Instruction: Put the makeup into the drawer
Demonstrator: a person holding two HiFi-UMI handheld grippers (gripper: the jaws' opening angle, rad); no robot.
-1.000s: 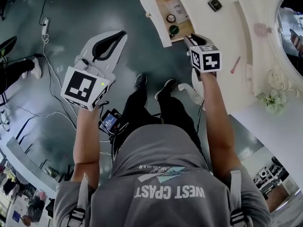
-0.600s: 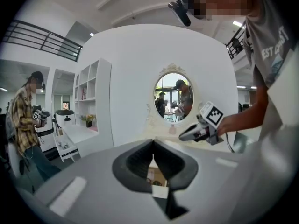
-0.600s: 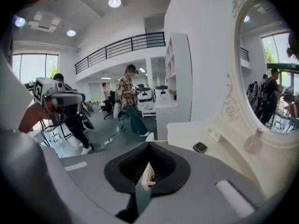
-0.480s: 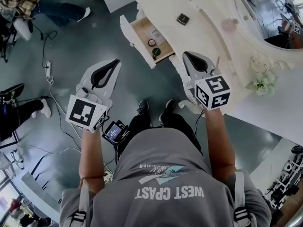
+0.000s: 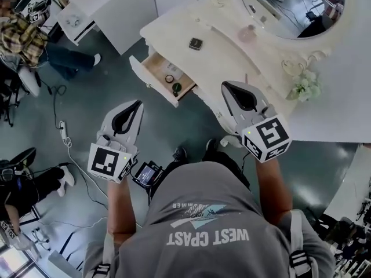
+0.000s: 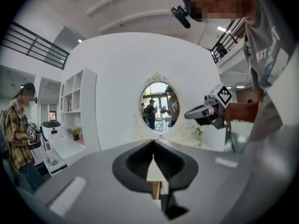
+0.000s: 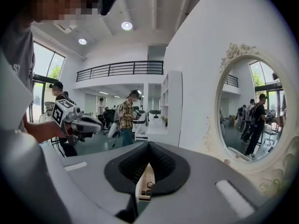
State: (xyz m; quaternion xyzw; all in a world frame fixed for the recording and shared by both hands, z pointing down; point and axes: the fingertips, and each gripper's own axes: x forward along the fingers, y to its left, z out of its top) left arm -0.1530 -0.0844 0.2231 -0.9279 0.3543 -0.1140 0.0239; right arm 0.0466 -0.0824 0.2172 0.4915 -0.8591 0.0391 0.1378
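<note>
Left gripper (image 5: 137, 104) and right gripper (image 5: 225, 86) closed, empty, before a cream vanity (image 5: 223, 52) with open drawer (image 5: 155, 67), grey floor (image 5: 87, 106)

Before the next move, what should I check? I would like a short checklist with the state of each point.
1. Drawer open: ok.
2. Right gripper empty: ok, nothing between the jaws.
3. Right jaws open for a grasp: not ok, they are shut.
4. Left gripper empty and away from the drawer: ok, also shut.
5. All makeup in the drawer: not ok; the compact and a pink item lie on the tabletop.
</note>
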